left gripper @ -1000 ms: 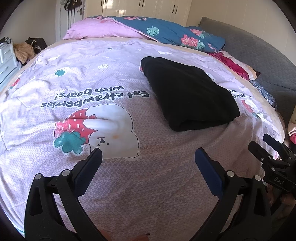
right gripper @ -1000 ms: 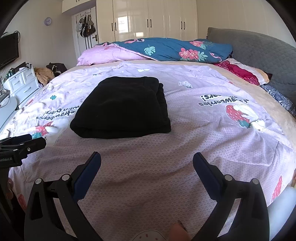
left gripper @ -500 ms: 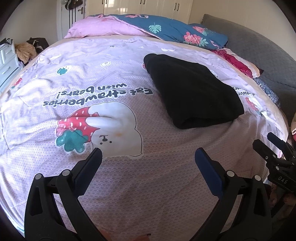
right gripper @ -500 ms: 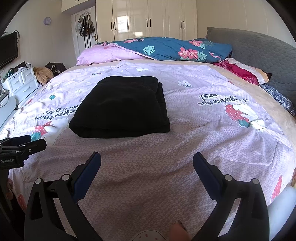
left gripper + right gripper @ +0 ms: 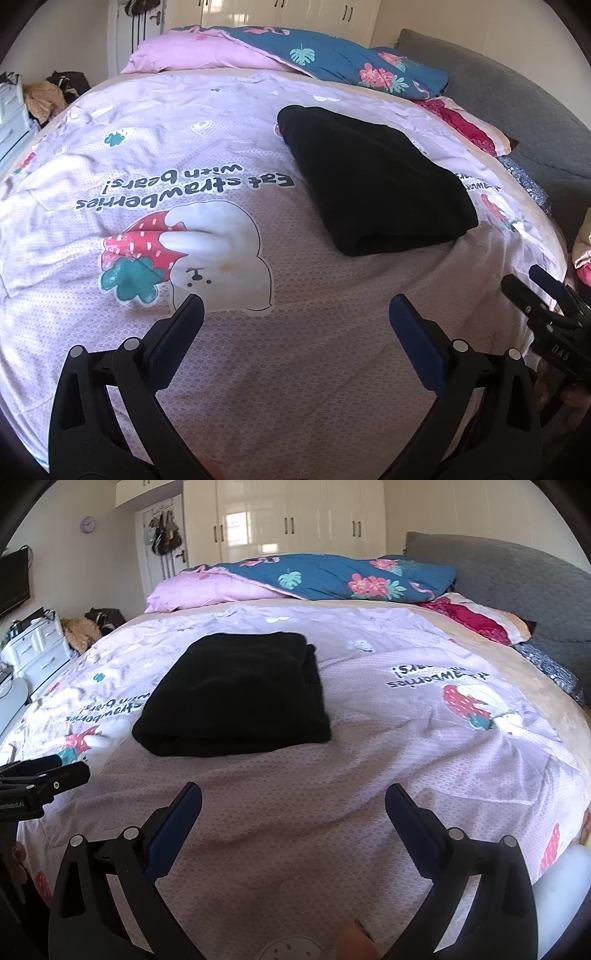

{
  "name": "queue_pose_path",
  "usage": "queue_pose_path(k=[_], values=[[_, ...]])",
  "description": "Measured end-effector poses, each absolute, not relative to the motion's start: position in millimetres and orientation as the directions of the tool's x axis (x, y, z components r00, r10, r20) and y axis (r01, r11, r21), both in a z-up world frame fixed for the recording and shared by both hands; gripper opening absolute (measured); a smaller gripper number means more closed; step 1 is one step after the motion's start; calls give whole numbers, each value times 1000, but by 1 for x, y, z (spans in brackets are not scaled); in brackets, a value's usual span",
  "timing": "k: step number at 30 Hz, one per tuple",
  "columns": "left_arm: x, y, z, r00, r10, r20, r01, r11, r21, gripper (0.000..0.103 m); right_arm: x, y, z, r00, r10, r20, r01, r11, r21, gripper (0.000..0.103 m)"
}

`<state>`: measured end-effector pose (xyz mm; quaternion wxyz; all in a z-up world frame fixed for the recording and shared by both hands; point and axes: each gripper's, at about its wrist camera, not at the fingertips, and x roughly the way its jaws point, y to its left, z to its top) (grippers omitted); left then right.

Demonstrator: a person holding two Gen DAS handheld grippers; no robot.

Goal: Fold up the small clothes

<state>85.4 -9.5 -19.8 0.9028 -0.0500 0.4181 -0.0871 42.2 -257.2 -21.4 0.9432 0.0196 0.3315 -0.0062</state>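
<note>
Black cloth [image 5: 236,698] is seen folded into a thick, tidy rectangle on the bed [image 5: 369,775], so the folding is judged finished. Left tool [image 5: 295,314] and right tool [image 5: 293,799] are held spread apart, empty, near it.

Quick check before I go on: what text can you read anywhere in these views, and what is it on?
"Eat strawberries with bears!": upside down on the pink bedspread, beside the black folded garment.
Same slogan by the second bear print: partly legible.
Right gripper label: reads like "DAS", uncertain.
Left gripper label: cut off, blurred.
</note>
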Motion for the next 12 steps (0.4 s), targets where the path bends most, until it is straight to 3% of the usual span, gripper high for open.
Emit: queue_pose_path(k=[3,6,12], values=[[90,7,-17,626,-214,-750,94,975,-199,94,35,-277,-16,786,-77,-613,127,991,37,99],[104,53,-13,612,-179,-770,13,976,-217,94,20,-337,-12,750,-216,-626,335,939,77,99],[123,233,-8,601,151,-785,-318,946,-61,94,-58,-534,-46,348,-625,-699,853,521,-40,99]])
